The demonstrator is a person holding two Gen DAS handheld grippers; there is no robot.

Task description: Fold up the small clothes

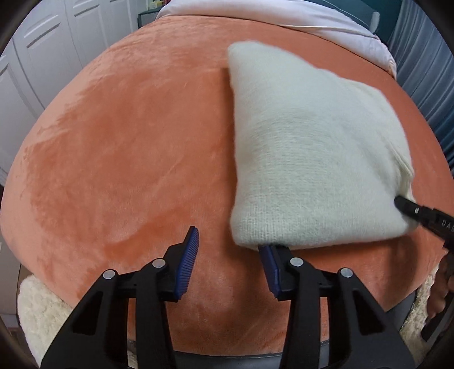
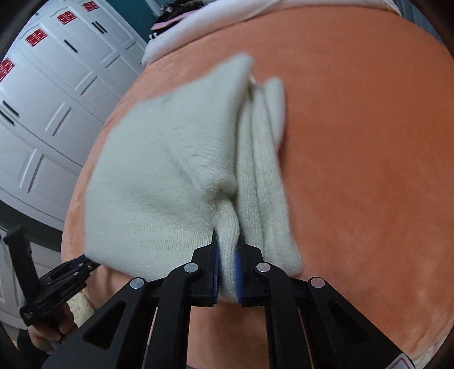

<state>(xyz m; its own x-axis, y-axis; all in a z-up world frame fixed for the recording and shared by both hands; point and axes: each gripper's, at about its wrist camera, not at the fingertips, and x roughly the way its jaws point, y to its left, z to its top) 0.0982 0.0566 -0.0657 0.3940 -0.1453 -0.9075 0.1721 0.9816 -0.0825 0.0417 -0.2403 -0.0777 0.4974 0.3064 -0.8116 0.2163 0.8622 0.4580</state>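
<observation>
Lying already folded on the orange blanket (image 1: 119, 147), the white sweater (image 1: 306, 159) needs another fold: the right gripper (image 2: 227, 269) pinches its near edge, and the left gripper (image 1: 229, 261) is spread at its near left corner.

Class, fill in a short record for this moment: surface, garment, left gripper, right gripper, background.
surface: orange plush cover
garment: cream knit garment, folded, lying on the cover
left gripper: open, one finger tucked under the garment's near edge
right gripper: shut on a bunched fold of the garment
background: white cupboard doors, white bedding
</observation>
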